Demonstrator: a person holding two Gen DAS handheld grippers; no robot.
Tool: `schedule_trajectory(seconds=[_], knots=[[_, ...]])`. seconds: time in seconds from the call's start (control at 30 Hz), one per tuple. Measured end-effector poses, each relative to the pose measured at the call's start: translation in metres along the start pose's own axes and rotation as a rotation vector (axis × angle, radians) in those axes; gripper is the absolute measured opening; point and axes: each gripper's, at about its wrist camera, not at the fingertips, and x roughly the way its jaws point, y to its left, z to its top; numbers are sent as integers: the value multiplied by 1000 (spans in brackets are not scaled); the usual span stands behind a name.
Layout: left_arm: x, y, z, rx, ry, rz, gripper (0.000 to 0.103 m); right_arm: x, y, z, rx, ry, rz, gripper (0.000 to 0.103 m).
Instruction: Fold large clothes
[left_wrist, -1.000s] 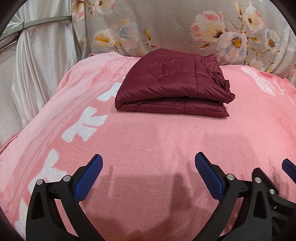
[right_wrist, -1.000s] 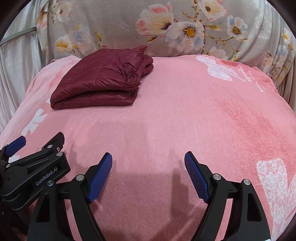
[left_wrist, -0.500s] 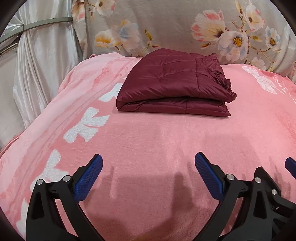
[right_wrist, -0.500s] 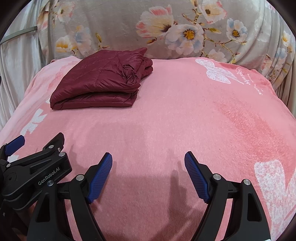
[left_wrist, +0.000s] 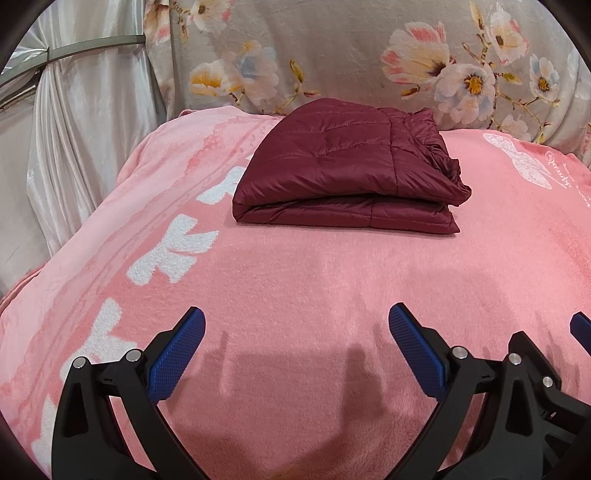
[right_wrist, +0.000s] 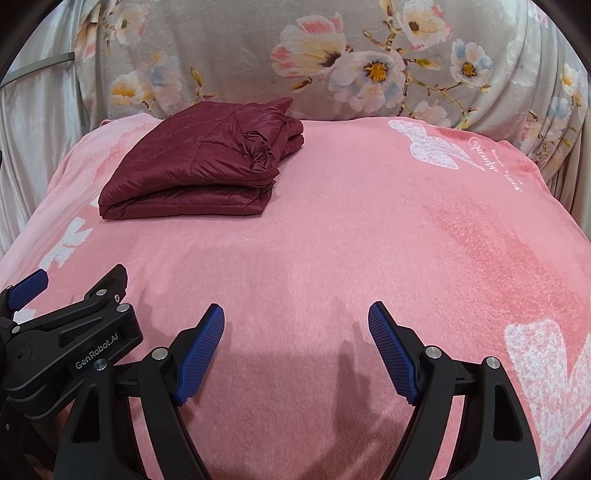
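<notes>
A dark red quilted jacket (left_wrist: 347, 166) lies folded in a neat stack at the far side of the pink blanket (left_wrist: 295, 280); it also shows in the right wrist view (right_wrist: 199, 173), far left. My left gripper (left_wrist: 295, 325) is open and empty, well short of the jacket over bare blanket. My right gripper (right_wrist: 295, 321) is open and empty, beside the left one and to the right of the jacket. The left gripper's body shows in the right wrist view (right_wrist: 66, 332) at the lower left.
A grey floral fabric (left_wrist: 351, 55) rises behind the blanket as a back wall. A white satin curtain (left_wrist: 74, 147) hangs at the left. The blanket has white bow prints (left_wrist: 170, 251) along its left side and a white butterfly print (right_wrist: 428, 147) at the far right.
Both grippers have drifted slightly; the jacket sits a little lower in both views. Nothing was gripped or released, and the jacket has not moved on the blanket.
</notes>
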Motion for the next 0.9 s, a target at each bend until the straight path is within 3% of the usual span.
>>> schedule_trajectory(seconds=[0.9], knots=[[-2, -1, 2, -2, -6, -9, 94, -3, -1, -1, -2, -8, -7, 78]])
